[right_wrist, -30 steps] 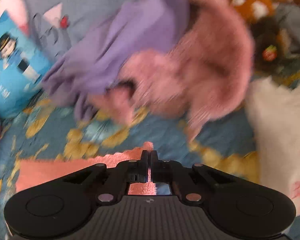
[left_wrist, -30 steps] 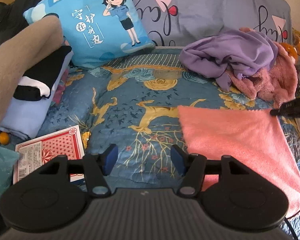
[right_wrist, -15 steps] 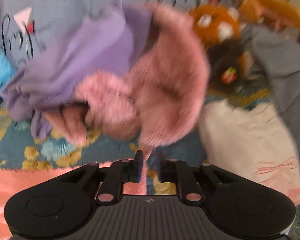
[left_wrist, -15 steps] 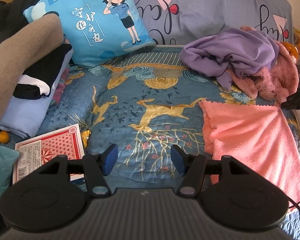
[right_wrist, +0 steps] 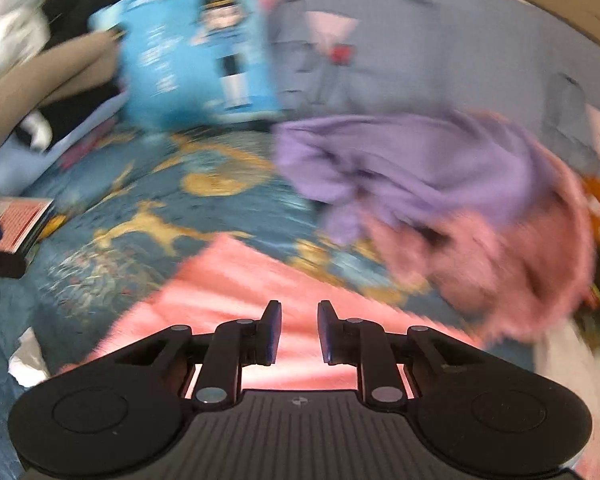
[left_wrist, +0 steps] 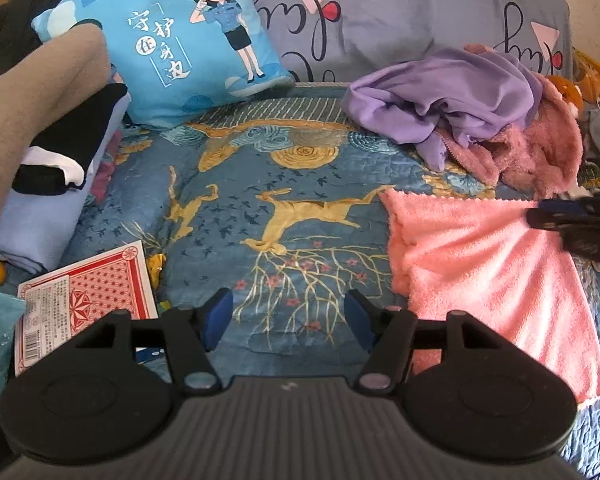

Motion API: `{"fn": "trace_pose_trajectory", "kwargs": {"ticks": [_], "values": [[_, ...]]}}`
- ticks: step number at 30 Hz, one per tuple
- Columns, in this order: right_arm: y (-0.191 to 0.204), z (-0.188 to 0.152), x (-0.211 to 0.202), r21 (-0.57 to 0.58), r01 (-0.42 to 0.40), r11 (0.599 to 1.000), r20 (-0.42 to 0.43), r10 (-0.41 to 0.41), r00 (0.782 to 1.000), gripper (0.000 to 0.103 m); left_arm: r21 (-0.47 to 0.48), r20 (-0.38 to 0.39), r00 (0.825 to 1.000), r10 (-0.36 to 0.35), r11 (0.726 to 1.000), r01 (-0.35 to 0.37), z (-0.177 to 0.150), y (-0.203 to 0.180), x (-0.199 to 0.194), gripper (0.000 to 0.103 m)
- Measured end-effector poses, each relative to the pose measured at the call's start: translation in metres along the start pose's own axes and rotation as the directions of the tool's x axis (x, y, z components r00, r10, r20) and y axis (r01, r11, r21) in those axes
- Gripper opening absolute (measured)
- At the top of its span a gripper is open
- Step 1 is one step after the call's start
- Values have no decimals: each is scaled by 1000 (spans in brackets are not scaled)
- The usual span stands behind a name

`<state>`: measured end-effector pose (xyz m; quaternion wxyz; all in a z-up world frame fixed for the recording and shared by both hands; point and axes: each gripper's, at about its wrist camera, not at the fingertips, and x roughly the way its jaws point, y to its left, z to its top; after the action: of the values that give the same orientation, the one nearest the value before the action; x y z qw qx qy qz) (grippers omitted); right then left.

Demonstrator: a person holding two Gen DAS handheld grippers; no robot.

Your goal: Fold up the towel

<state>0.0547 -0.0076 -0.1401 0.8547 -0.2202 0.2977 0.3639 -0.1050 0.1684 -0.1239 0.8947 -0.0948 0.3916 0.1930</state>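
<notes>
A pink towel (left_wrist: 488,268) lies flat on the blue patterned bedspread (left_wrist: 284,216), to the right in the left wrist view. My left gripper (left_wrist: 286,318) is open over bare bedspread, left of the towel's near corner, holding nothing. My right gripper (left_wrist: 540,216) shows at the right edge, hovering at the towel's far right corner. In the blurred right wrist view, that gripper (right_wrist: 298,332) is open above the towel (right_wrist: 236,292), with nothing between its fingers.
A heap of purple cloth (left_wrist: 452,100) and fuzzy pink cloth (left_wrist: 540,148) lies just beyond the towel. A blue cartoon pillow (left_wrist: 180,40) leans at the back. Folded clothes (left_wrist: 44,176) sit left, and a red card box (left_wrist: 84,300) lies near left.
My right gripper has opened and let go of the towel's corner, then swung left. The towel shifted right and settled flat. My left gripper has stayed where it was.
</notes>
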Motion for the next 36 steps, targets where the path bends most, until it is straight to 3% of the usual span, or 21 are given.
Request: {"fn": "trace_pose_trajectory", "kwargs": {"ticks": [4,8,11,18,23,27,31,36], "values": [[22,32,39,-24,-44,999,-52,43,998,19,-16,6,1000,2,1000,-2,2,4,-2,66],[34,53,74,23,-46,999,-97,48,994,20,-17,17,1000,11,1000,-11,5,6,-3,66],[42,57,90,62,-38,997,-123,45,991,21,-20,21,1000,11,1000,-10,6,7,-3,66],[59,53,112,22,11,1000,-150,-7,989,20,-37,22,999,-24,999,25,8,9,-4,66],[57,53,124,7,51,999,-166,-49,985,6,-48,26,999,-35,998,37,8,10,-6,66],[48,59,115,38,49,998,-116,-44,992,3,-58,29,999,-38,998,40,9,11,-8,71],[27,76,95,157,69,985,-19,-67,998,3,-68,36,999,-34,997,37,10,12,-9,71],[8,98,98,207,83,975,-4,-84,996,3,-89,23,1000,-20,996,22,10,16,-7,71]]}}
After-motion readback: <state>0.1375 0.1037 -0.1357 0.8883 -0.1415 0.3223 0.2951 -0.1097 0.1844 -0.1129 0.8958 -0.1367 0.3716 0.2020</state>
